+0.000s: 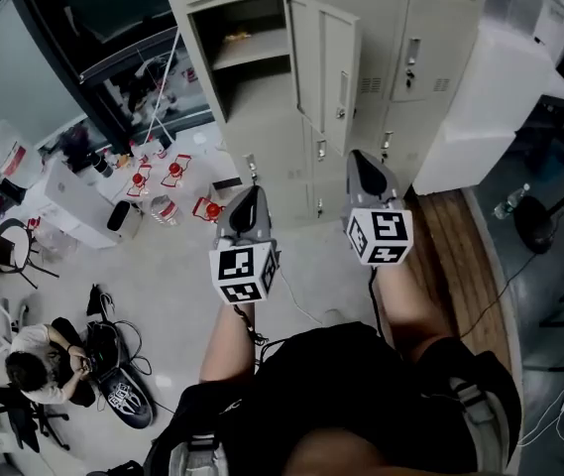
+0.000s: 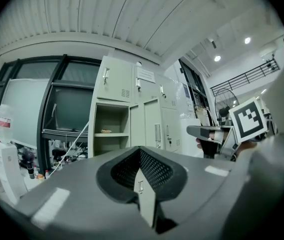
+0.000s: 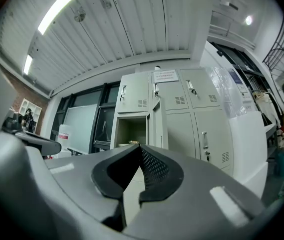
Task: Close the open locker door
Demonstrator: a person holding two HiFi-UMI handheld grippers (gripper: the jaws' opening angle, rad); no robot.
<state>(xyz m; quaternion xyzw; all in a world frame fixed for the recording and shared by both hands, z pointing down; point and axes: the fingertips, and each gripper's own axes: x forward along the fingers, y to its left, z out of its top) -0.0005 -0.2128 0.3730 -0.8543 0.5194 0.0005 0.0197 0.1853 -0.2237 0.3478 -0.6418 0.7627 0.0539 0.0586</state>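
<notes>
The person's arms [image 1: 224, 337] reach forward side by side, each gripper held about level. The left gripper [image 1: 253, 192] has its jaws together on nothing. The right gripper [image 1: 359, 155], at 2 o'clock of it, is likewise pressed together and empty. Their cubes [image 1: 245, 272] carry black square markers. At 12 o'clock stands the locker [image 1: 262, 117], its door [image 1: 326, 62] swung open, well apart from both grippers. Only the right gripper view shows a notice [image 3: 165, 76] on the top row, too small to read. Only the head view shows a seated person [image 1: 39, 360] at 8 o'clock.
</notes>
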